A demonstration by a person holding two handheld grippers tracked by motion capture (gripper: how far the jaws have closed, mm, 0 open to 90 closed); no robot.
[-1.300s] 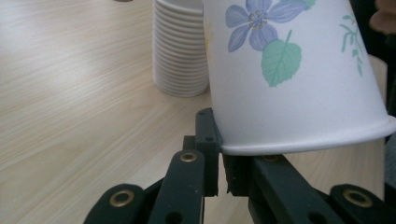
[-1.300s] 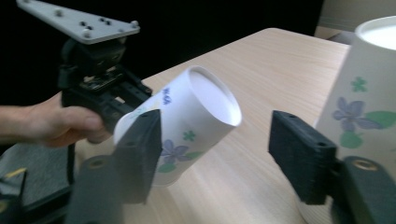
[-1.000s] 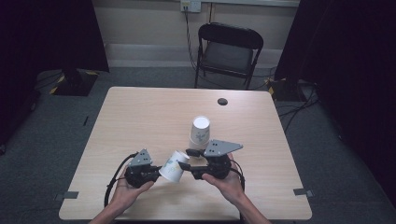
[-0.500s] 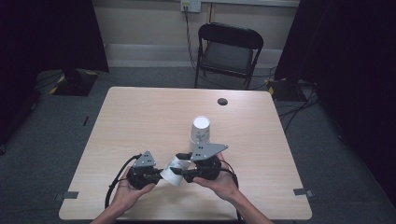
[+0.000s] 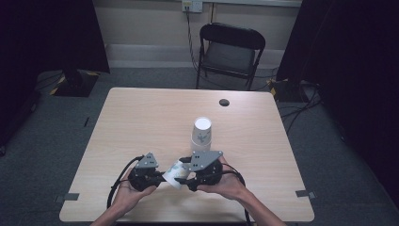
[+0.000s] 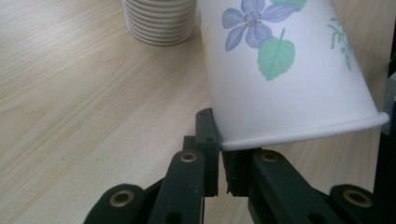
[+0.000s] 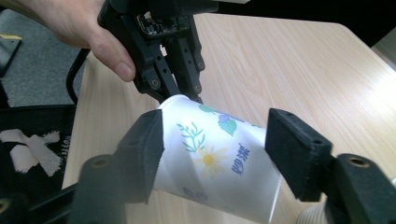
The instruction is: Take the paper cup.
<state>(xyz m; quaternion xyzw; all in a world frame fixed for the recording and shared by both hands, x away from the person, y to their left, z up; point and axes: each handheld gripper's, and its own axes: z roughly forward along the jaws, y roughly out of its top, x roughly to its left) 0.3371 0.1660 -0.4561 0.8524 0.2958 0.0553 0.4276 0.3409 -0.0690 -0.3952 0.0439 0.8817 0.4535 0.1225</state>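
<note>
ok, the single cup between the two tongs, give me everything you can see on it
The paper cup is white, printed with blue and yellow flowers, green leaves and blue characters, with a rolled rim. It lies tilted on its side near the table's front edge, in front of the stack of cups. The left tongs are shut on its rim. The right tongs straddle its body: one jaw presses its wall, which looks slightly dented there, while the other stands just clear. Whether it rests on the table I cannot tell.

Right tongs (image 7: 215, 149) straddle floral paper cup (image 7: 219, 163); left pad touching, right pad apart. Left tongs (image 7: 180, 95) pinch cup rim, hand (image 7: 79, 28) behind. Wooden counter (image 7: 303, 70) beneath.
</note>
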